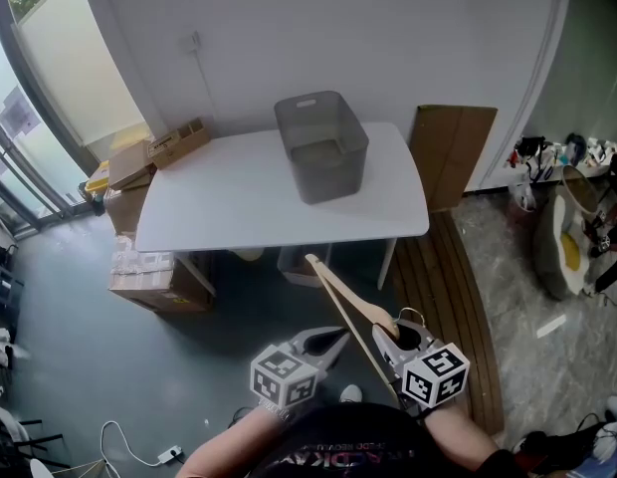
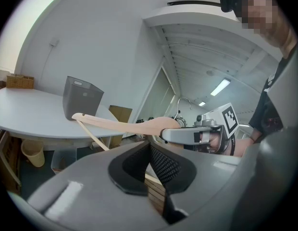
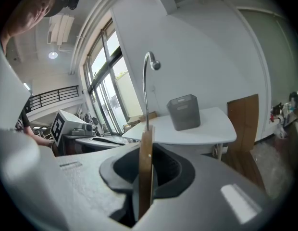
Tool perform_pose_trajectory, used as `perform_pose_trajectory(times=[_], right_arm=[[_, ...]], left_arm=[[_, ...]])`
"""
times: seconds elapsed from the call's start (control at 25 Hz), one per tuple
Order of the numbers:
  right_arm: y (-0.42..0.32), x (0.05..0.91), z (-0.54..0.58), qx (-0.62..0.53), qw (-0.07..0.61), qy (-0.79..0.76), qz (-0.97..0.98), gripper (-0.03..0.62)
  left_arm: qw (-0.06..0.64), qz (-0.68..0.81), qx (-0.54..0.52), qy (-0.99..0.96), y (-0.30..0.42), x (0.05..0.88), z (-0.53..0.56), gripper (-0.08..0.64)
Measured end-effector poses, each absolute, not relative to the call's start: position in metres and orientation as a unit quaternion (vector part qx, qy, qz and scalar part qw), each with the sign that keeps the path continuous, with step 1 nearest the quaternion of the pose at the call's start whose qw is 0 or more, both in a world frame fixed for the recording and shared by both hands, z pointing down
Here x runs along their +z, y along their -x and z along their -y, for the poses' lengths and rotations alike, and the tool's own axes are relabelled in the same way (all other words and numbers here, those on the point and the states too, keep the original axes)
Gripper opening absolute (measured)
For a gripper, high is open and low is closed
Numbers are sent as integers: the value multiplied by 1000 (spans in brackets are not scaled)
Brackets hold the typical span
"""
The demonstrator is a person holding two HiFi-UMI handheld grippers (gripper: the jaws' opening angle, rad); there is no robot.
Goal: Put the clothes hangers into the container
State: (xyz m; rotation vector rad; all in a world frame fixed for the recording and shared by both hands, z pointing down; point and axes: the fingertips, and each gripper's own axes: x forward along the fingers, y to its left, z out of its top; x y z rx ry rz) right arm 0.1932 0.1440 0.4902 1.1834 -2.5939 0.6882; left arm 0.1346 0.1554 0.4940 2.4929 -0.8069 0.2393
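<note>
**Hanger clamped at its neck in your right gripper, bin well ahead**

Hanger (image 1: 350, 307) sits low in the head view, centre-right. Its free end points up the frame toward the table (image 1: 219, 207), but it is well apart from it. Your right gripper (image 1: 390, 337) is closed on the wood. In the right gripper view the hanger stands edge-on between the jaws, with the metal hook (image 3: 148, 81) rising straight above them. So you have it at the thick middle, just under the hook.

Your left gripper (image 1: 328, 342) is just beside it, at lower centre. Its jaws stand slightly apart with nothing between them; floor boards show through the gap.

The grey bin (image 1: 321, 147) stands on the table in the upper middle of the head view and looks empty.

Expect the hanger to be light and rigid, so it won't sag or fold. The wood looks smooth, so it may slip or swing in the pads, and the long arm gives it leverage to pivot. The neck is the best place to hold it, being the widest wood and nearest the balance point. Avoid the thin lower bar and the round wire hook. The hanger looks long against the bin's mouth, so plan to tip one end in first.
</note>
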Motion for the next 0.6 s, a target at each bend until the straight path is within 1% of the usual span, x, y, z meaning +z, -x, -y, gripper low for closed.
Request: perform_pose_trajectory(times=[0.6], right_arm=[[-179, 485, -118, 234, 104, -412, 875, 57]], left_arm=[[254, 291, 83, -919, -118, 489, -129, 3]])
